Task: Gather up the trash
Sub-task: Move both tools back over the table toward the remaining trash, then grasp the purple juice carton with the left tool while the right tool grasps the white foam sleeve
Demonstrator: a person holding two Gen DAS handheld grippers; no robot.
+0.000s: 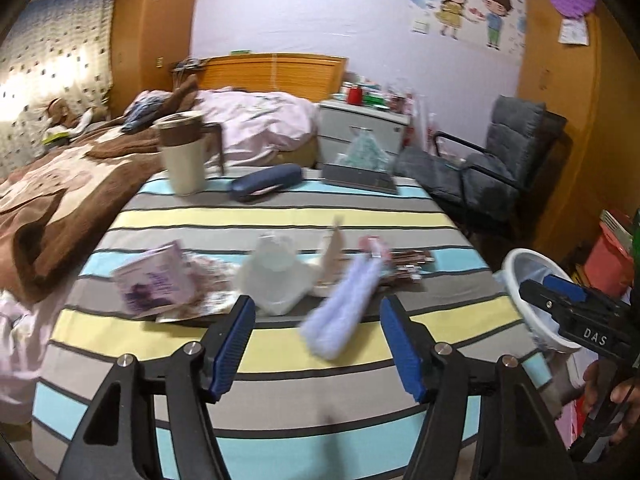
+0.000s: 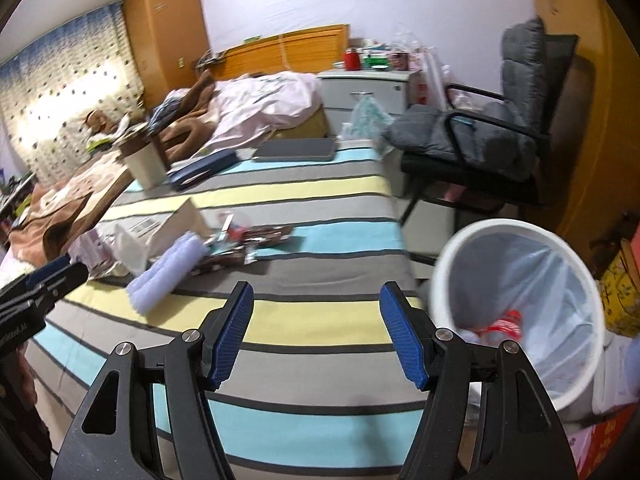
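Note:
A pile of trash lies mid-table on the striped cloth (image 1: 280, 344): a lavender bubble-wrap roll (image 1: 344, 312), a clear plastic cup (image 1: 276, 276), a purple printed packet (image 1: 154, 280), brown wrappers (image 1: 404, 264). My left gripper (image 1: 316, 340) is open and empty just before the roll. My right gripper (image 2: 316, 328) is open and empty over the table's near right edge, left of the white lined trash bin (image 2: 516, 316), which holds red and white scraps. The roll (image 2: 168, 272) and wrappers (image 2: 248, 242) show in the right wrist view too.
A lidded cup (image 1: 182, 152), a blue case (image 1: 266, 186) and a dark tablet (image 1: 360, 178) sit at the table's far end. A bed (image 1: 60, 176) lies to the left. A grey chair (image 2: 500, 136) stands behind the bin. Boxes (image 2: 620, 296) stand at the right.

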